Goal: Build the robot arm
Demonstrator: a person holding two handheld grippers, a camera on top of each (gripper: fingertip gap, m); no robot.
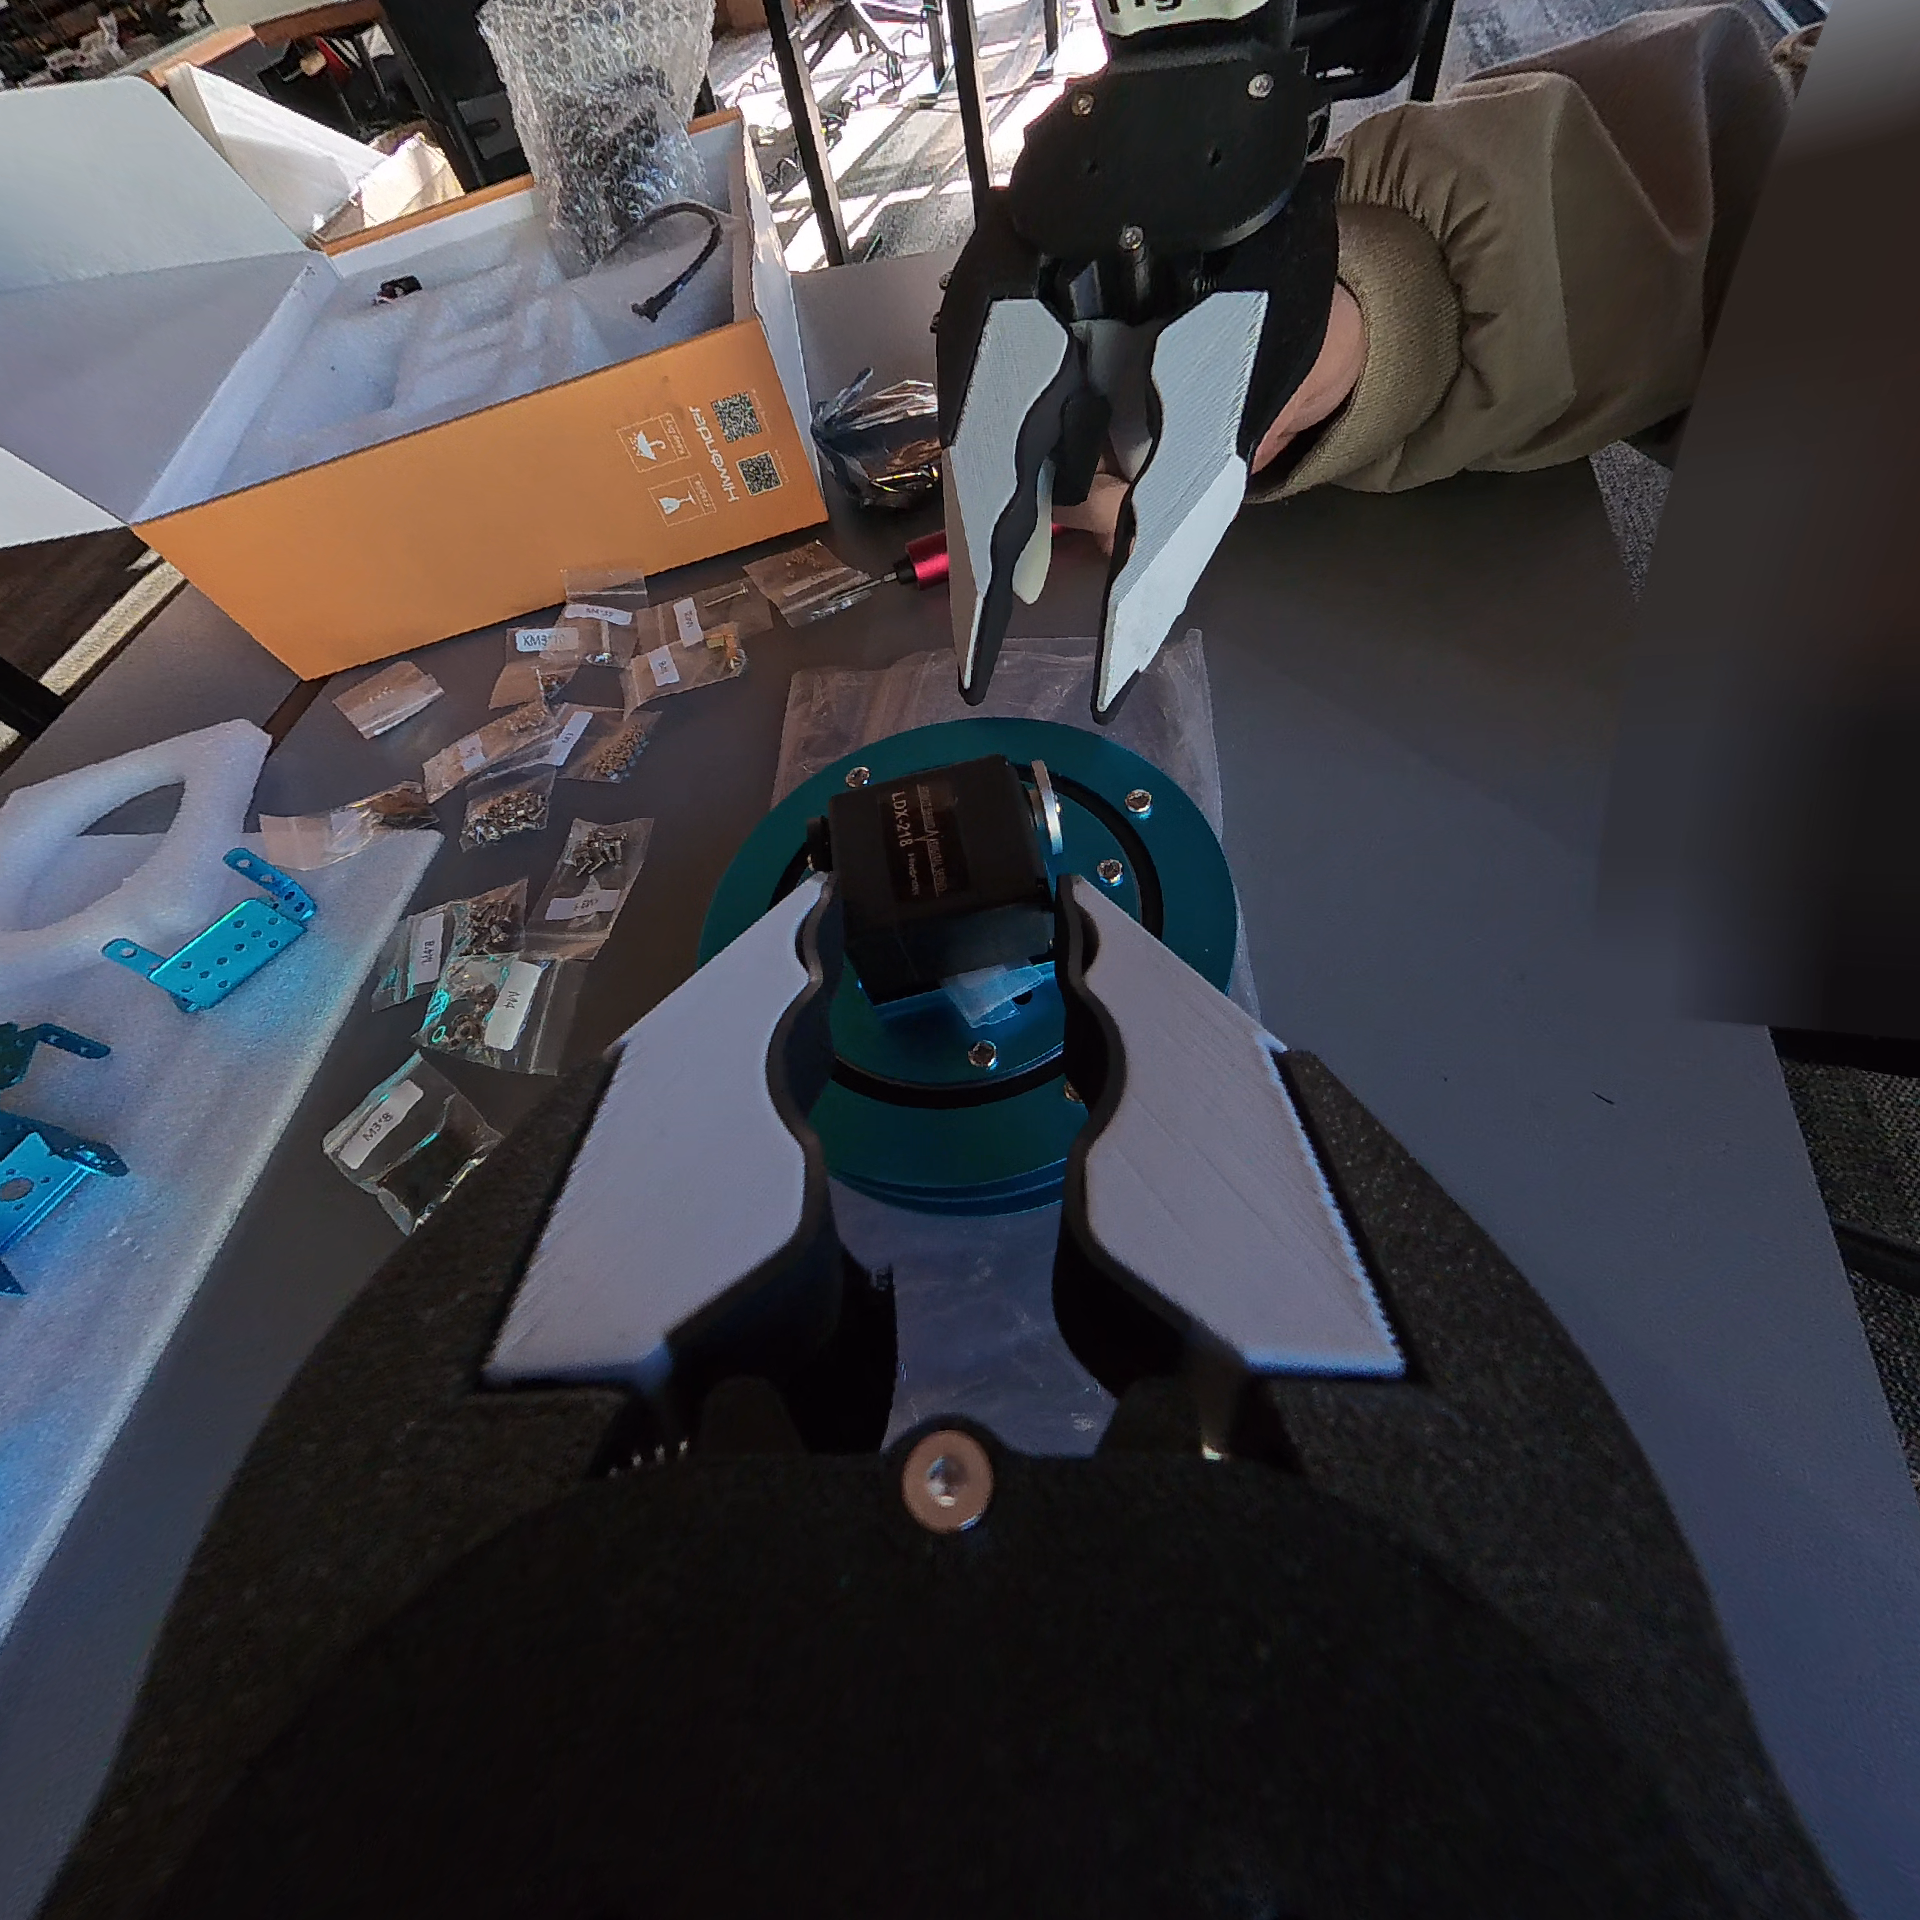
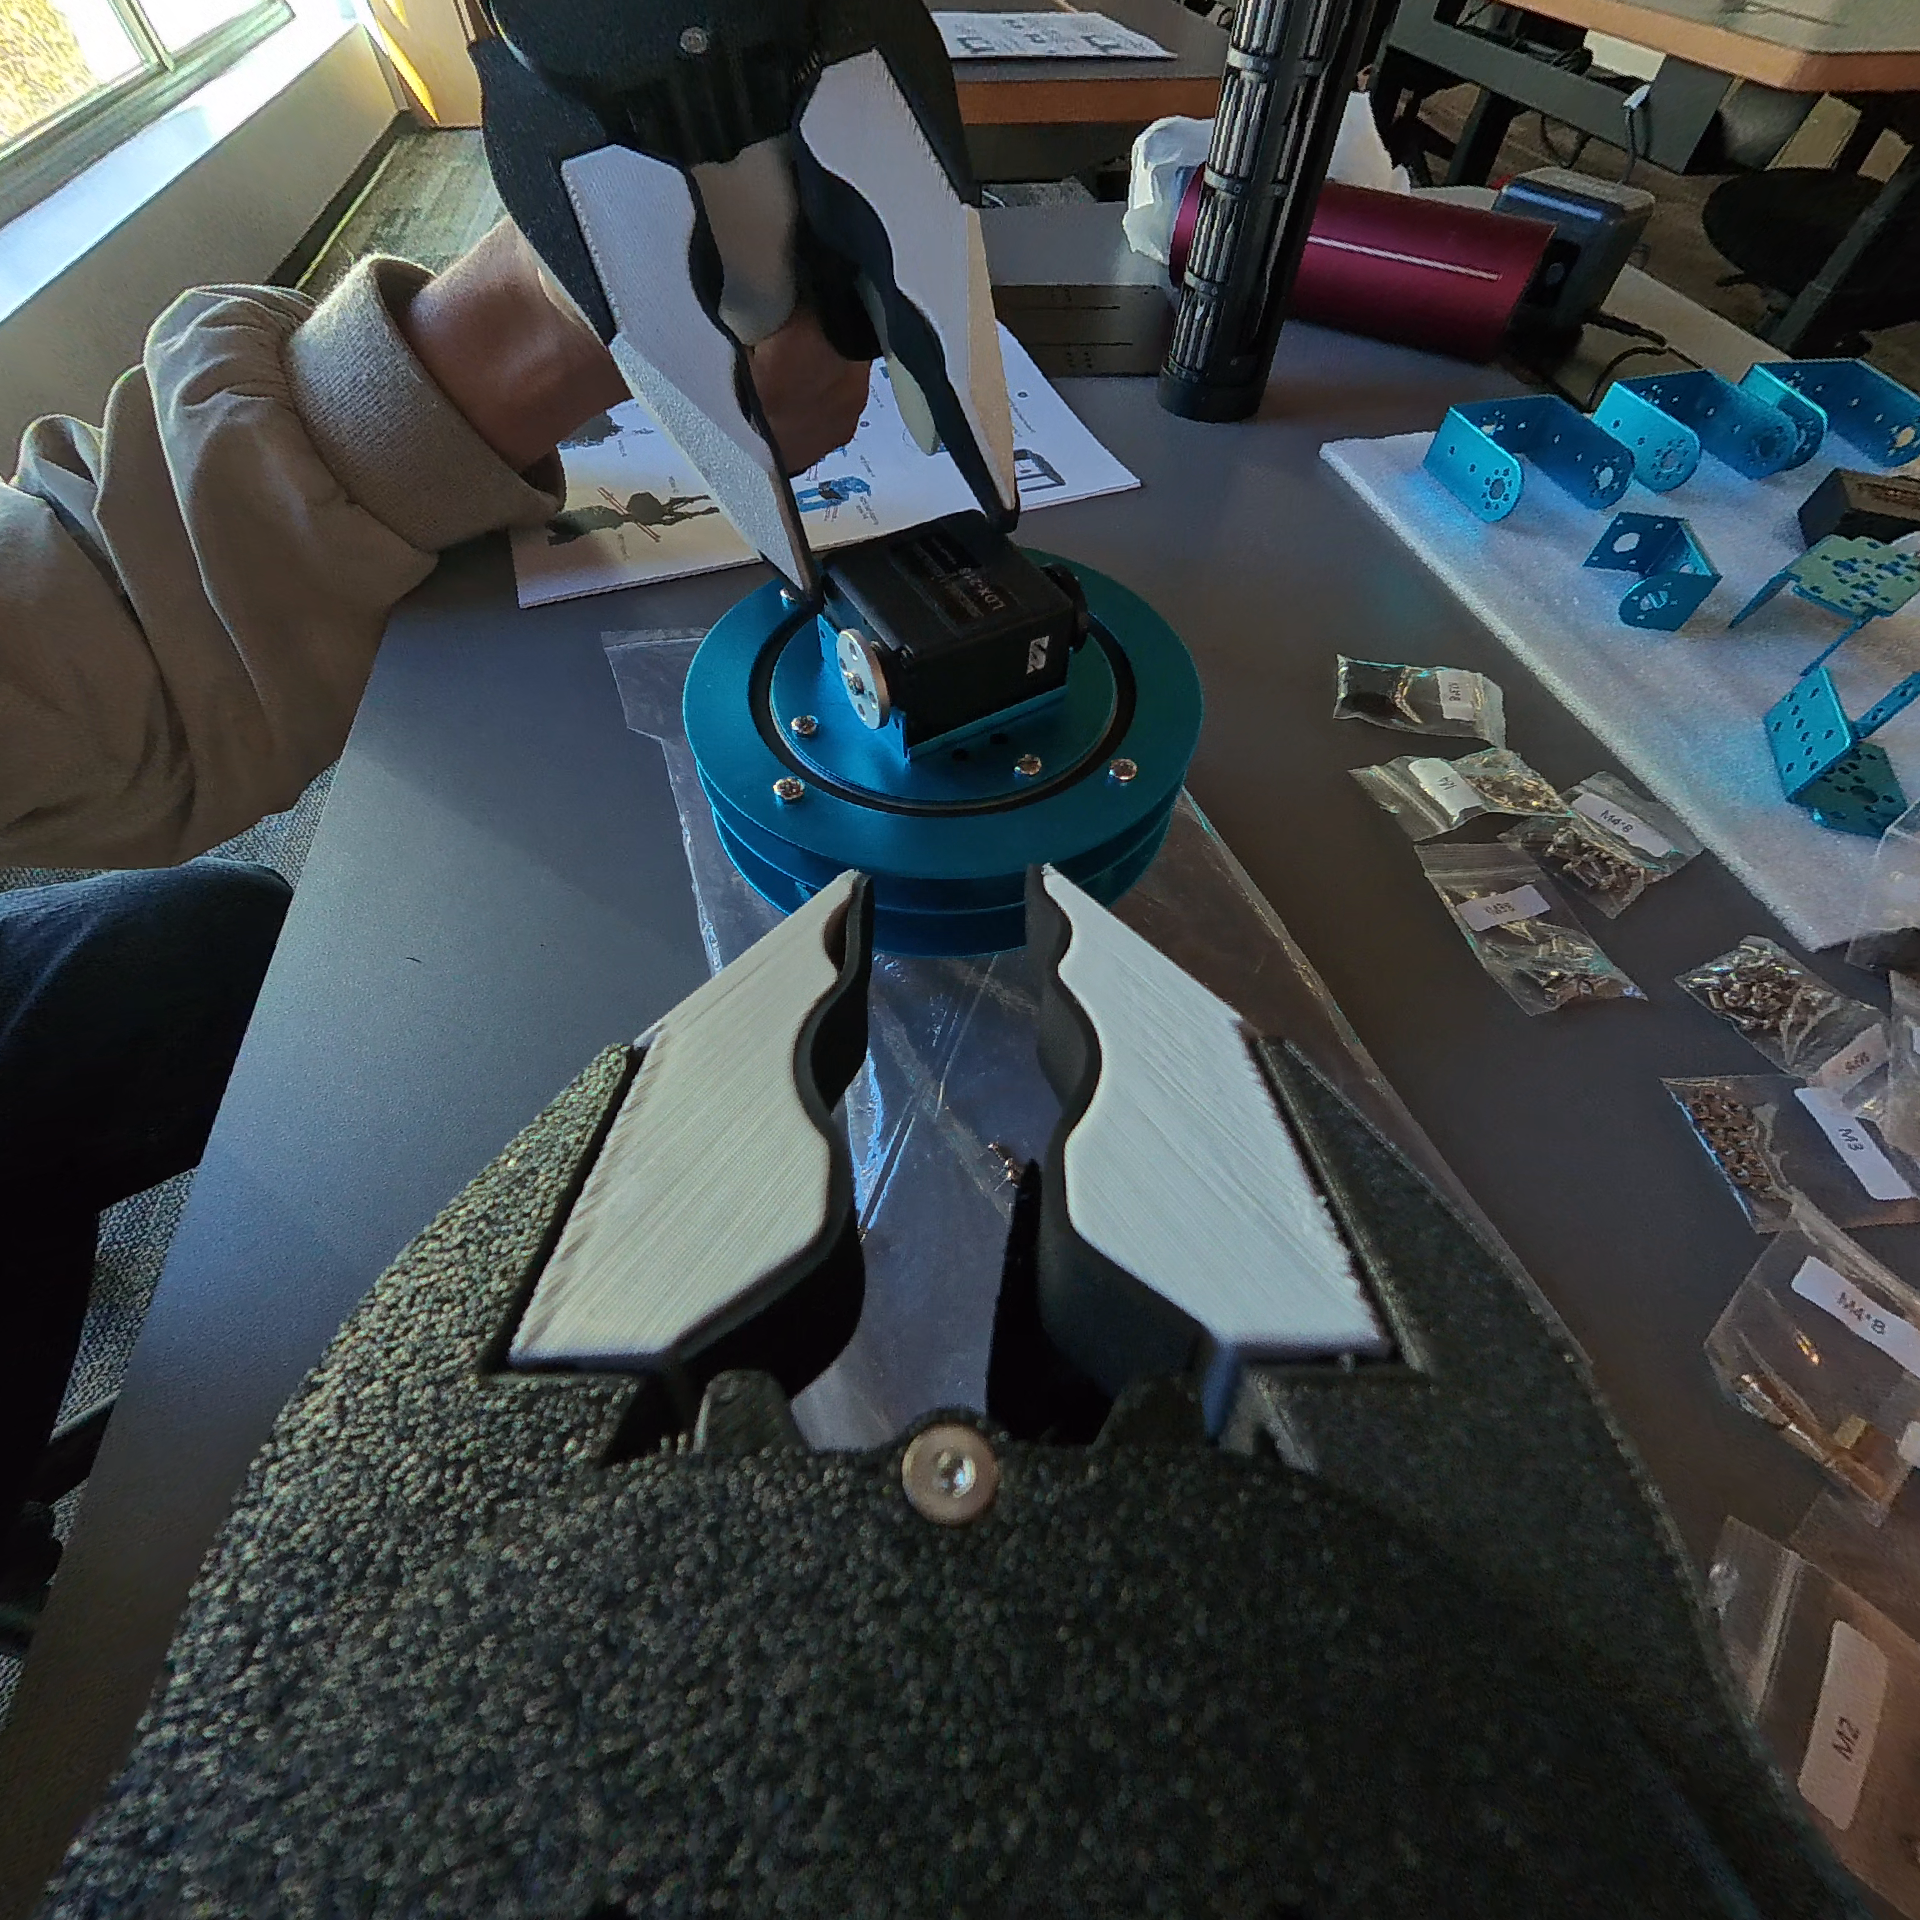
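Left tongs (image 1: 940,894) seemingly around servo (image 1: 925,862)

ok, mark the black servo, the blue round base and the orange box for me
black servo (image 1: 920,852): left wrist view, labelled top face.
blue round base (image 2: 935,831): right wrist view, front of upper rim.
orange box (image 1: 499,520): left wrist view, orange side wall.

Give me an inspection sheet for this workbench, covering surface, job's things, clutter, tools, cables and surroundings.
Surface: grey tabletop; clear plastic bag under the base.
Job's things: black servo motor atop round blue metal base.
Clutter: small bagged screws, blue metal brackets on white foam, orange cardboard box, printed sheet.
Tools: left tool closed on the servo; right tool open, empty, short of the base.
Cables: short black cable inside the box.
Surroundings: window, another table behind.
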